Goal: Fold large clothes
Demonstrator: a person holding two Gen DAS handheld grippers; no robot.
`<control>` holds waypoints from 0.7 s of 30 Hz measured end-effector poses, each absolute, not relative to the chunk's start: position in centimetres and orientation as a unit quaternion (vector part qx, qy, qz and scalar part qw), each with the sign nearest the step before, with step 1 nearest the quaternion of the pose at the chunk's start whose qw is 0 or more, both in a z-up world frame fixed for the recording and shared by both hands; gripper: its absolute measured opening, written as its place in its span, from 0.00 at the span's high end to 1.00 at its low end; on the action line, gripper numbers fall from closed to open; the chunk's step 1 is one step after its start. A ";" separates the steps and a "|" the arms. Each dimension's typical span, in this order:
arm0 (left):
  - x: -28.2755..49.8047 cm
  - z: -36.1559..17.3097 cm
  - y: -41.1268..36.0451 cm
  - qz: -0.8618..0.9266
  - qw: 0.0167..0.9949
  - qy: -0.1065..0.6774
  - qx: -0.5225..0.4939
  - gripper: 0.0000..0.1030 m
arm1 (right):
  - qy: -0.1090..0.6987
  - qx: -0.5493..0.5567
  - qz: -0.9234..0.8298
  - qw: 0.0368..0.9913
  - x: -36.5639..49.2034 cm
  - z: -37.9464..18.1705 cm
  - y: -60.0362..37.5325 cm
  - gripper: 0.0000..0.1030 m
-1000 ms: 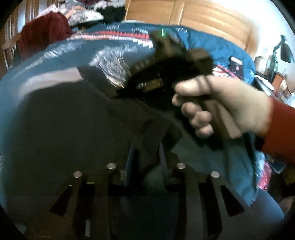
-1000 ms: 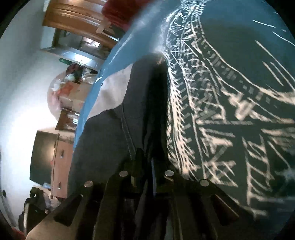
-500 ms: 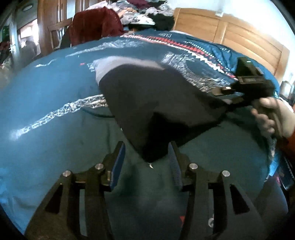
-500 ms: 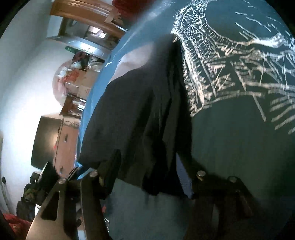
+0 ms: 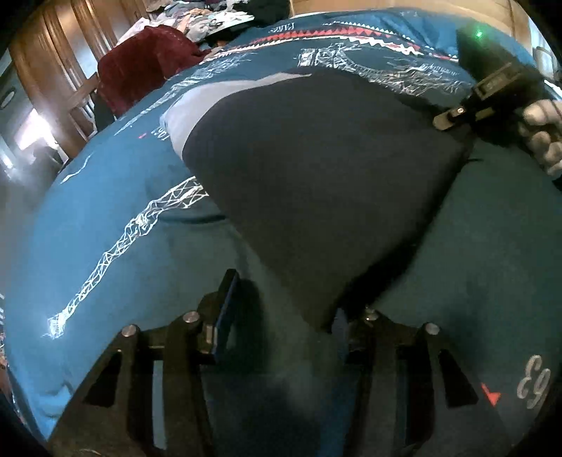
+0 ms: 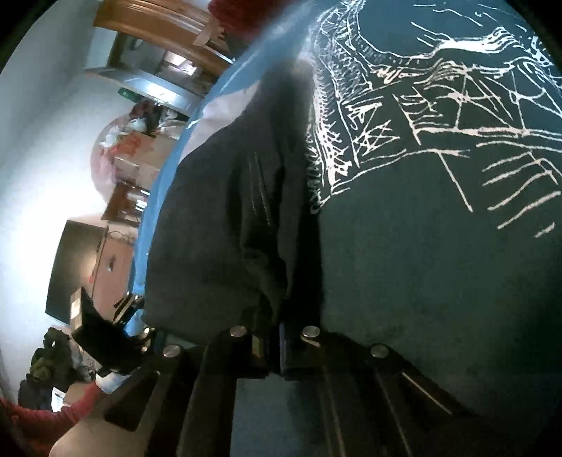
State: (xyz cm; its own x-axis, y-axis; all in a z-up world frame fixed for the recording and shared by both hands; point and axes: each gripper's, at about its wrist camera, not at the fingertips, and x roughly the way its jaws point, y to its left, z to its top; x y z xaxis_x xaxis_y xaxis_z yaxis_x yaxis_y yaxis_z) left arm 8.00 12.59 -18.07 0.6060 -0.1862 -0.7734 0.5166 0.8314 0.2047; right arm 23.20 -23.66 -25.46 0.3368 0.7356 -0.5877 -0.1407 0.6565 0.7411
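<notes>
- Bedroom: bed [image 5: 105,228] under a teal cover printed with white line drawings and a red-and-white zigzag band toward the far end.
- Wooden headboard [image 5: 404,7] at the far end of the bed; wooden wardrobe doors [image 5: 45,70] at the left.
- Dark red garment [image 5: 140,66] draped over a chair by the bed's far left corner; mixed clothes heaped behind it.
- Dark garment [image 5: 316,182], black with a pale grey panel along its far edge, lying on the cover near the bed's middle; its near corner is a point reaching toward the left gripper.
- Left gripper [image 5: 281,313]: fingers spread apart, grasping nothing; blue pad visible on the left finger, the right finger partly hidden behind the garment's point. Whether that point touches the finger cannot be told.
- Right gripper [image 6: 272,346]: fingers drawn close together, clenched on the garment's bunched edge, seen in the right wrist view; in the left wrist view it sits at the garment's right corner, green light lit on its body.
- Right hand [image 5: 544,137] in a pale glove on the gripper handle.
- Left hand's red sleeve [image 6: 70,407] in the right wrist view, lower left.
</notes>
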 end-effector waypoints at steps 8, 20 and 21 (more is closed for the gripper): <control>7.3 -10.1 13.9 -0.217 0.925 0.298 0.095 0.59 | 0.485 0.303 0.294 0.766 22.3 -26.4 -24.4 1.00; 14.1 -12.4 12.0 -0.212 0.929 0.287 0.102 0.55 | 0.474 0.304 0.304 0.769 21.7 -26.5 -24.7 1.00; 16.2 -12.1 12.0 -0.206 0.934 0.277 0.094 0.51 | 0.473 0.303 0.304 0.770 21.6 -26.5 -24.7 1.00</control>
State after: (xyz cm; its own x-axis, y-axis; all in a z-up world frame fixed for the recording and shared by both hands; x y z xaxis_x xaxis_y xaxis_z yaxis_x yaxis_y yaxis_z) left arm 16.21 11.96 -12.15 0.7616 -0.3328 -0.5560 0.4369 0.8974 0.0614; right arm 21.63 -24.71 -26.49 0.3689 0.7539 -0.5437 -0.1813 0.6321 0.7534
